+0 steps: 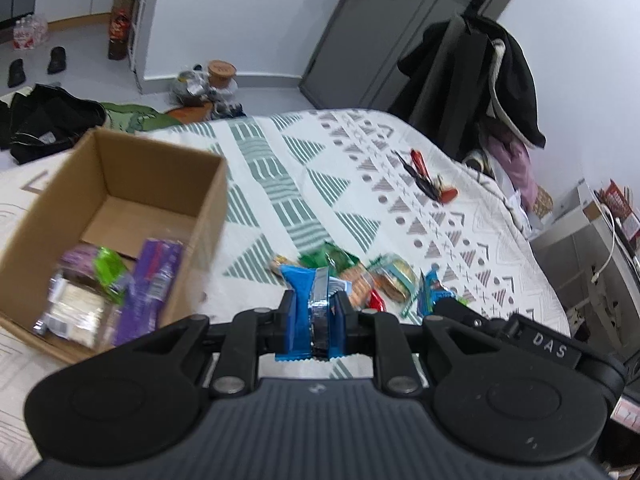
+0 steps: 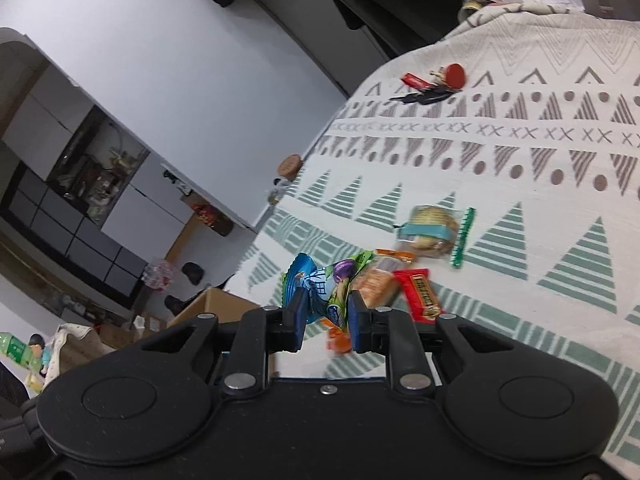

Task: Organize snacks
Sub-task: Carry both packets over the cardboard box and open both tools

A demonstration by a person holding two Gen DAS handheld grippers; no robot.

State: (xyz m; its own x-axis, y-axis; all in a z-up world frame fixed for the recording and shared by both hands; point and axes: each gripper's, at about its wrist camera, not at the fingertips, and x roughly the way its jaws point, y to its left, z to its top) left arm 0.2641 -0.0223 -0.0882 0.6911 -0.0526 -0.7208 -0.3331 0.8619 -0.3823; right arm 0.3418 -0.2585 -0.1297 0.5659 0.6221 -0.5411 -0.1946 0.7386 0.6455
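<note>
Bed (image 1: 400, 184) with patterned quilt held everything. Cardboard box (image 1: 168, 168) sat open-topped on it, to the left of the left gripper (image 1: 313, 312) and a bit ahead, already holding a few packets incl. a purple pack (image 1: 150, 284). Loose snack pile (image 1: 376, 280) lay on quilt just ahead-right of that gripper, well apart from the keys (image 1: 424, 180) further up the bed.

Left gripper's jaws were pinched on a blue packet (image 1: 310, 300), packet standing on edge between the pads, long axis running along the fingers. Judged: box was the drop target, so the move turned on swinging left over the near wall.

Right gripper (image 2: 326, 316) had jaws closed around a green-blue plum packet (image 2: 324, 284), crumpled, sticking out forward past the fingertips. Red bar (image 2: 418, 296) and round cracker pack (image 2: 432, 228) lay on quilt beside it. In the right wrist view the box corner (image 2: 216, 304) showed far left, so left gripper judged nearer the box.
</note>
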